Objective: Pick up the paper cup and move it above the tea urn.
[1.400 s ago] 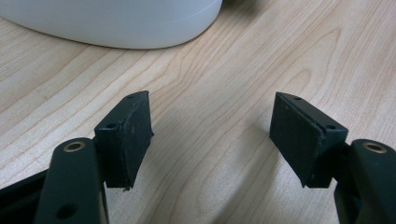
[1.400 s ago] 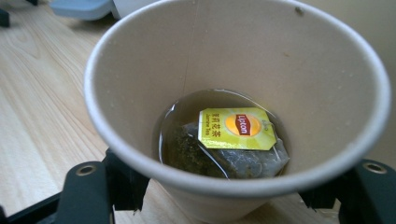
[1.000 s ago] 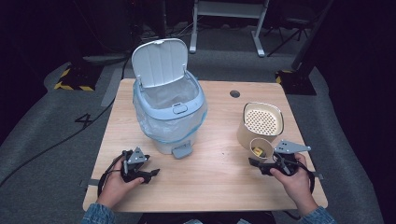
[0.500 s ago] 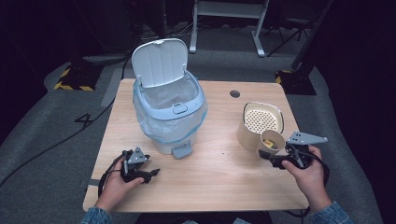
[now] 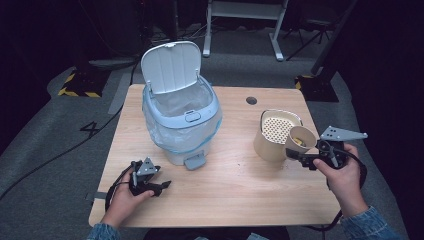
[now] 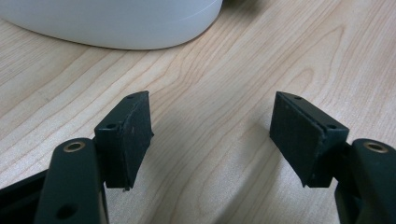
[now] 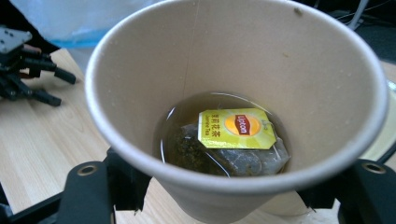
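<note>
A brown paper cup [image 5: 300,139] is off the table, with my right gripper [image 5: 299,155] shut on its sides, just right of the cream strainer pot [image 5: 270,137]. In the right gripper view the cup [image 7: 233,65] holds a little tea and a soaked tea bag with a yellow Lipton tag [image 7: 236,128]. The black jaws stand on either side of the cup's lower wall. My left gripper [image 5: 161,186] rests on the wooden table [image 5: 235,200] at the front left. In the left gripper view it [image 6: 212,135] is open, with bare wood between the pads.
A pale blue pedal bin [image 5: 182,122] with a plastic liner and raised lid stands at the back left of the table; its white base [image 6: 116,23] is just ahead of my left gripper. A cable hole [image 5: 251,100] lies near the far edge. Dark floor surrounds the table.
My right gripper has lifted the paper cup off the table and carried it slightly to the right, beside the strainer pot. The left gripper has stayed still.
</note>
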{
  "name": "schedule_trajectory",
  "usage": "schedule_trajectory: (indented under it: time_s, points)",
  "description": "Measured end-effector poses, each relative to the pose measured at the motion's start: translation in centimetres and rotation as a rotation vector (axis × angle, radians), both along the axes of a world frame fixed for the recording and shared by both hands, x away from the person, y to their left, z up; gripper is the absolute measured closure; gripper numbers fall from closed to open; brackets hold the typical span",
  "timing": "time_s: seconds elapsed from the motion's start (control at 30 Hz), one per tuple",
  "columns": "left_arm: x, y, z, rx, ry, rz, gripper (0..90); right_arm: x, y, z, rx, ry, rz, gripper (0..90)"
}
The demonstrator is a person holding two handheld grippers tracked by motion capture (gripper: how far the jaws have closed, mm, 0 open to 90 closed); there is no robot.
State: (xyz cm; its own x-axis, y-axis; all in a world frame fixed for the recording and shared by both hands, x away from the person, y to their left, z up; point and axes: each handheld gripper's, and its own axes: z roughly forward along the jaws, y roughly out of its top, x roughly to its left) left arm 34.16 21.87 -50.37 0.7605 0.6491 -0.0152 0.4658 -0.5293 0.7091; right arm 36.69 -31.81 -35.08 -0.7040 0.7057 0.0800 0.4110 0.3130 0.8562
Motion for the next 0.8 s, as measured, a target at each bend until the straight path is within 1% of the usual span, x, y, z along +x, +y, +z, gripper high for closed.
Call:
schedule_trajectory:
  time_s: [0.03, 0.1, 0.13, 0.2, 0.3, 0.33, 0.6, 0.67, 0.8]
  points:
    - [0.0, 0.0, 0.0, 0.000, 0.000, 0.000, 29.9, 0.1, -0.1, 0.2, 0.006, 0.005, -0.008, 32.3]
    - [0.0, 0.0, 0.0, -0.002, 0.003, 0.000, 29.8, 0.5, -0.3, 0.7, 0.008, -0.002, -0.014, 32.4]
    - [0.0, 0.0, 0.0, -0.002, 0.003, 0.000, 29.8, 0.7, -0.4, 1.0, 0.000, -0.006, -0.020, 32.5]
    - [0.0, 0.0, 0.0, -0.004, 0.005, 0.001, 29.9, 1.2, -0.7, 1.7, -0.002, -0.014, -0.032, 32.5]
    - [0.0, -0.1, 0.0, -0.005, 0.006, 0.004, 29.9, 1.6, -0.9, 2.0, -0.005, -0.018, -0.045, 32.5]
    - [0.1, -0.1, 0.0, -0.003, 0.005, 0.002, 29.9, 1.8, -1.0, 2.2, -0.017, -0.021, -0.054, 32.5]
    - [0.2, -0.1, 0.0, -0.002, 0.003, 0.001, 29.9, 3.6, -1.8, 2.8, -0.057, -0.026, -0.110, 32.5]
    - [0.3, -0.1, 0.0, 0.003, -0.001, -0.002, 29.9, 4.2, -2.0, 2.8, -0.067, -0.025, -0.117, 32.4]
    - [0.3, -0.2, 0.0, -0.003, 0.005, 0.002, 29.9, 5.3, -2.3, 2.9, -0.094, -0.018, -0.120, 32.4]
